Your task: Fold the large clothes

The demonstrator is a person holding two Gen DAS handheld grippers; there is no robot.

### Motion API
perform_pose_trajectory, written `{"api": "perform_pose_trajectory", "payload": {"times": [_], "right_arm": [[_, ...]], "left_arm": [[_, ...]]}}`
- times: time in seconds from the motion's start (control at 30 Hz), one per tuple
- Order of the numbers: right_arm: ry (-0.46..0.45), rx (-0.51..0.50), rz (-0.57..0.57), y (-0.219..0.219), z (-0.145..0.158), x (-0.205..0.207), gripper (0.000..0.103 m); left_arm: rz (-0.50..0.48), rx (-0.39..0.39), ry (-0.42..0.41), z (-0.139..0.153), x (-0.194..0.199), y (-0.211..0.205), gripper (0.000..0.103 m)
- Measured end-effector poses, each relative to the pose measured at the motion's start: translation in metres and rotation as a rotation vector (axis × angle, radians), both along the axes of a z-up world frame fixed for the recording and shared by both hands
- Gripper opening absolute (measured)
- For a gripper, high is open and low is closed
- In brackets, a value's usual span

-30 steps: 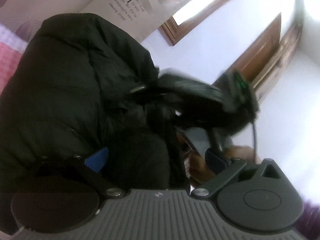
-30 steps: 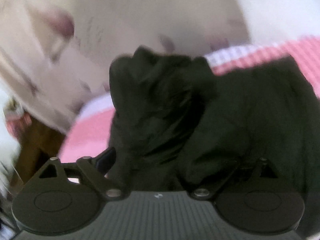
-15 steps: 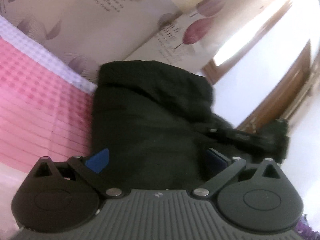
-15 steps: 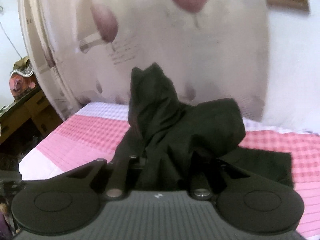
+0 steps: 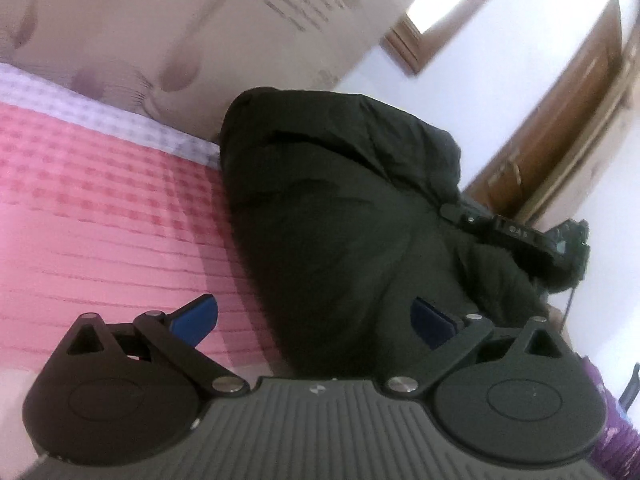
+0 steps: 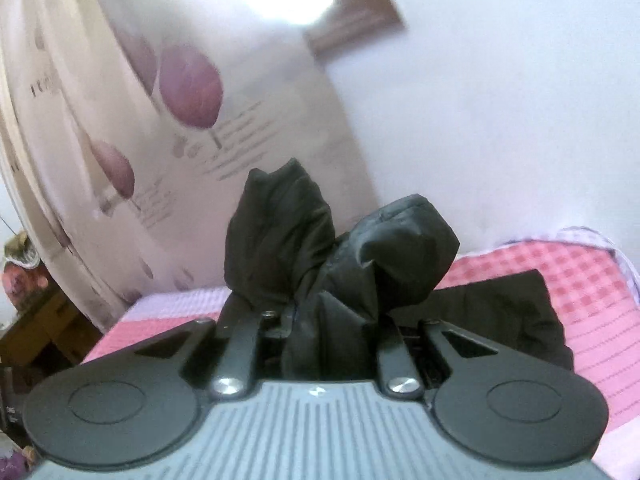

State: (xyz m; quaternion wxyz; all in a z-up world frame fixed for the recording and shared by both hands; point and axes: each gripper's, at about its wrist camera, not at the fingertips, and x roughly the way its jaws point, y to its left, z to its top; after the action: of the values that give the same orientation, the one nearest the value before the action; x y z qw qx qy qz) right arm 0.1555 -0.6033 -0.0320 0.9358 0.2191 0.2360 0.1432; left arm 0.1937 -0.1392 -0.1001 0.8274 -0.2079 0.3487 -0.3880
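Observation:
A large black padded jacket lies on a pink checked bedspread. My left gripper is open, its blue fingertips spread wide, with the jacket's near edge between them. My right gripper is shut on a bunch of the black jacket, which sticks up above the jaws; the rest of the jacket lies on the bed behind. The right gripper also shows in the left wrist view, at the jacket's right side.
A cream curtain with purple leaf prints hangs behind the bed. A white wall with a wood-framed window and a wooden door are to the right. A wooden cabinet stands at the left of the bed.
The left gripper's jaws have opened and let go of the jacket. The right gripper has closed on a bunch of jacket and lifted it above the bed.

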Motion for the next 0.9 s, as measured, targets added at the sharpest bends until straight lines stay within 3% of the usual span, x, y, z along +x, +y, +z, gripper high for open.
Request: {"api": "perform_pose_trajectory", "payload": {"times": [0.23,0.33,0.43,0.53,0.6,0.73,0.77,0.9], "right_arm": [[0.046,-0.043,-0.083,-0.058,-0.051,0.012,0.018],[0.06,-0.035,-0.143,-0.082,-0.076,0.012,0.024],[0.067,-0.052,-0.196,-0.1,-0.101,0.007,0.036],[0.098,0.012,-0.26,-0.113,-0.125,0.005,0.044],[0.121,0.115,-0.285,-0.116,-0.138,0.003,0.044],[0.161,0.194,-0.259,-0.095,-0.149,-0.003,0.046],[0.17,0.216,-0.25,-0.084,-0.15,-0.004,0.046],[0.185,0.279,-0.192,-0.021,-0.154,-0.01,0.046]], "left_arm": [[-0.064,0.049,0.017,-0.021,0.03,-0.056,0.101],[-0.087,0.045,0.054,-0.034,0.045,-0.08,0.101],[-0.114,-0.001,0.094,-0.045,0.057,-0.097,0.103],[-0.126,-0.042,0.105,-0.049,0.06,-0.105,0.103],[-0.143,-0.065,0.113,-0.049,0.061,-0.109,0.103],[-0.184,-0.047,0.092,-0.043,0.047,-0.105,0.103],[-0.155,-0.023,0.065,-0.041,0.041,-0.097,0.103],[-0.06,0.022,0.036,-0.037,0.02,-0.026,0.103]]}}
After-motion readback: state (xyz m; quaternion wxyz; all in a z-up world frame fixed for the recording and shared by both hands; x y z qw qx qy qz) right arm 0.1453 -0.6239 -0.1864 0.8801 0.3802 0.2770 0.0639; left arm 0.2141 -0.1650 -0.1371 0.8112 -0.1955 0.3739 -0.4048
